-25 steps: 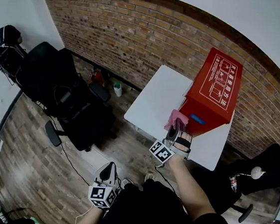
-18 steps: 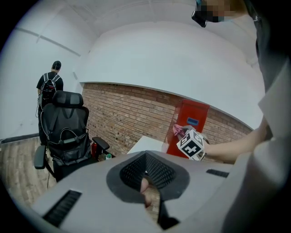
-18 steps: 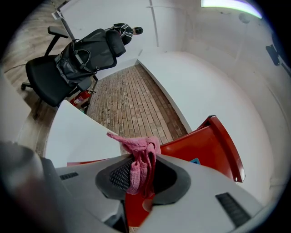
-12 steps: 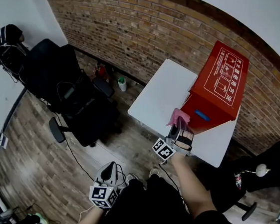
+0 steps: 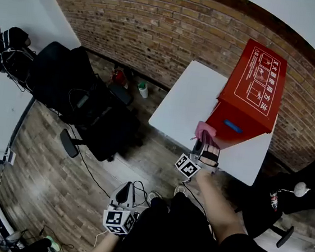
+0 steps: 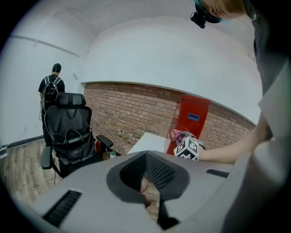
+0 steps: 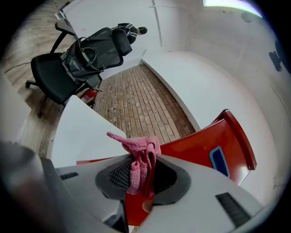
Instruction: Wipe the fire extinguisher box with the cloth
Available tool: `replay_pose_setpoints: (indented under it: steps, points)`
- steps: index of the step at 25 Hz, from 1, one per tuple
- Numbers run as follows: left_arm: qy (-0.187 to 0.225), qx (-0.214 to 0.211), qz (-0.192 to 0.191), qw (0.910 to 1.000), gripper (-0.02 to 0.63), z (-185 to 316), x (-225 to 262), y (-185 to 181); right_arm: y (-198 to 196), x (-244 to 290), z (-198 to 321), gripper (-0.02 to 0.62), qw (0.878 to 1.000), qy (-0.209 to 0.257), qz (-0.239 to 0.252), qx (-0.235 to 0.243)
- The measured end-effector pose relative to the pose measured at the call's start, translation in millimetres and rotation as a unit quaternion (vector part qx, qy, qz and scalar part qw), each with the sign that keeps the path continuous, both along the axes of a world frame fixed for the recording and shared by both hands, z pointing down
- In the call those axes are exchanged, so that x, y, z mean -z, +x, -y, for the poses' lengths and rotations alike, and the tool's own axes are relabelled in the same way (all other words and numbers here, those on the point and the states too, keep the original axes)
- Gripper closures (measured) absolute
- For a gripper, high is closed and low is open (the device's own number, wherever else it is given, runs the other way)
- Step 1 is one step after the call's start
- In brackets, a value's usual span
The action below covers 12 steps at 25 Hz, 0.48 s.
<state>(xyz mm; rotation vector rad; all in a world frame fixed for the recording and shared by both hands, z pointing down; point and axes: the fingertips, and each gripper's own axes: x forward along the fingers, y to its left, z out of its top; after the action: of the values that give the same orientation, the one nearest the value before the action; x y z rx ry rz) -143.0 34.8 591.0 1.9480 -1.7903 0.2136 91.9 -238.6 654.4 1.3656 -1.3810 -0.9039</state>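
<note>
The red fire extinguisher box (image 5: 252,91) stands upright on a white table (image 5: 185,106) against the brick wall. My right gripper (image 5: 204,140) is shut on a pink cloth (image 5: 203,129), which sits at the box's lower front corner by the table edge. In the right gripper view the cloth (image 7: 141,164) hangs bunched between the jaws of the right gripper (image 7: 141,179), with the box (image 7: 204,145) just behind it. My left gripper (image 5: 122,194) hangs low near the person's body, far from the table. In its own view the left gripper (image 6: 148,193) is shut on nothing, and the box (image 6: 191,125) shows far ahead.
A black office chair (image 5: 86,109) with a bag on it stands left of the table on the wooden floor. A person (image 6: 51,86) with a backpack stands far left. A small red extinguisher and a bottle (image 5: 143,89) sit by the wall. Another chair (image 5: 302,193) is at the right.
The head view has shifted a little, so the table and box sit slightly higher and further right. The right gripper keeps the cloth at the box's lower corner. The left gripper stays low.
</note>
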Motion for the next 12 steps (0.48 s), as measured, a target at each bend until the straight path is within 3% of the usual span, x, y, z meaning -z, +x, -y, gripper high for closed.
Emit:
replay_pose_setpoints:
  steps: [12]
  points:
    - [-0.007, 0.013, 0.006, 0.9999, 0.581, -8.0, -5.9, 1.3, 0.3, -36.0, -1.1, 0.495, 1.000, -0.004, -0.008, 0.007]
